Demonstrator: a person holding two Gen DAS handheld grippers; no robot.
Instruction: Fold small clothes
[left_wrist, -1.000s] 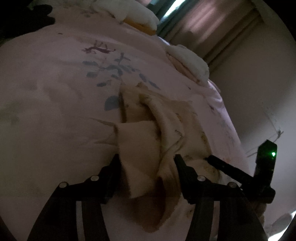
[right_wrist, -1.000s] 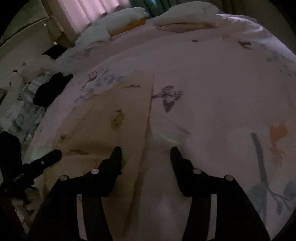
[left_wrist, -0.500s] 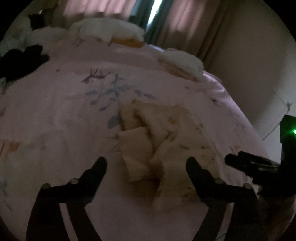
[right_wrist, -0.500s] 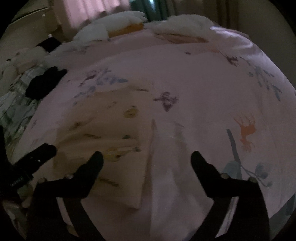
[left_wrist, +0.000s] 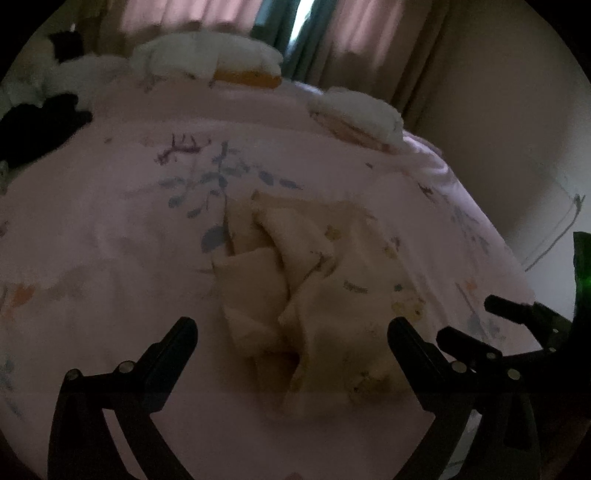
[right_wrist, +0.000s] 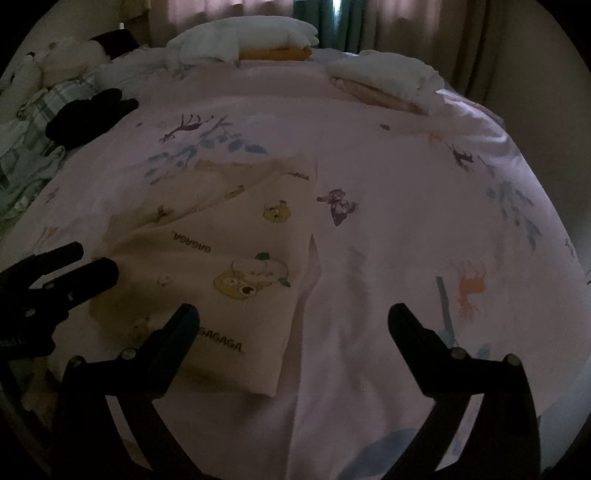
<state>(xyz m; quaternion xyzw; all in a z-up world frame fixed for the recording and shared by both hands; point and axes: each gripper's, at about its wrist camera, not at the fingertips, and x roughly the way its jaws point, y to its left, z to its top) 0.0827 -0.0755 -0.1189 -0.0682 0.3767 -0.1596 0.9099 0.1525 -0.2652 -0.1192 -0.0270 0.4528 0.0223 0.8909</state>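
My left claw (left_wrist: 291, 328) and right claw (right_wrist: 293, 317) both hang spread wide and empty above the cream garment (right_wrist: 229, 258), which lies folded on the pink bedspread (right_wrist: 388, 184), printed with yellow bears and "GAGAGA" lettering, its left edge bunched in creases.

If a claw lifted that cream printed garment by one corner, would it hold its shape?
Probably not: the cream printed garment already lies in soft creases and folds, so it would likely droop. It looks thin and light.
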